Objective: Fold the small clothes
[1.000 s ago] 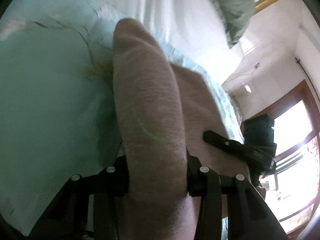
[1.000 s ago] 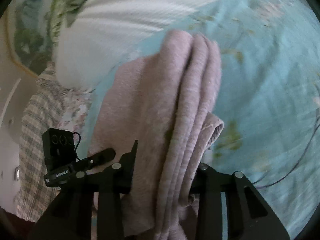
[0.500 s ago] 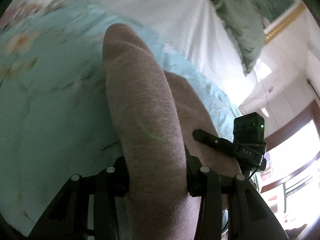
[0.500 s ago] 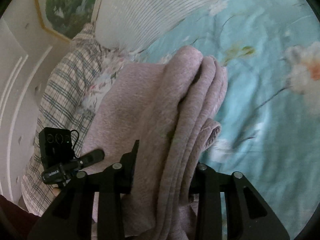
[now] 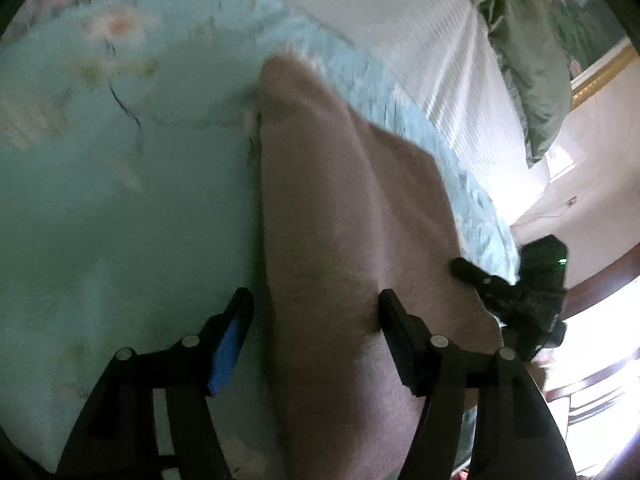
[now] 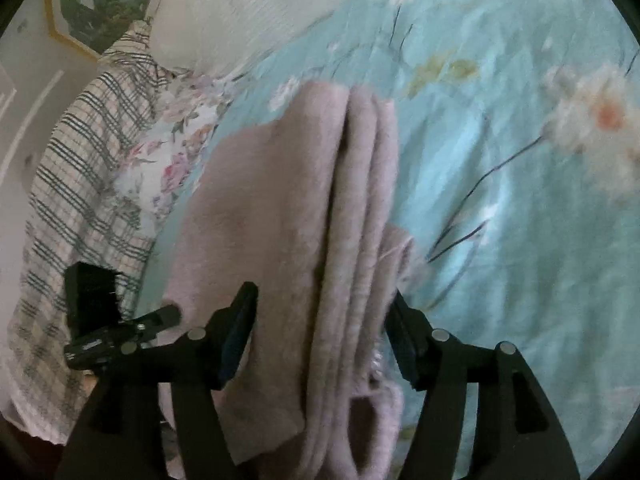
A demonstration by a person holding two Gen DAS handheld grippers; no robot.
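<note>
A folded pink garment [image 5: 344,240] lies on a turquoise floral bedspread [image 5: 120,200], stretched between two hand-held grippers. The left gripper [image 5: 316,312] stands with its fingers spread, a gap showing beside the blue pad of one finger [image 5: 230,340] while the other sits against the fabric's edge. The right gripper [image 6: 320,312] is likewise parted around the stacked folds of the garment [image 6: 320,208]. A white ribbed pillow [image 6: 224,12] and a plaid cloth [image 6: 80,168] lie beyond
</note>
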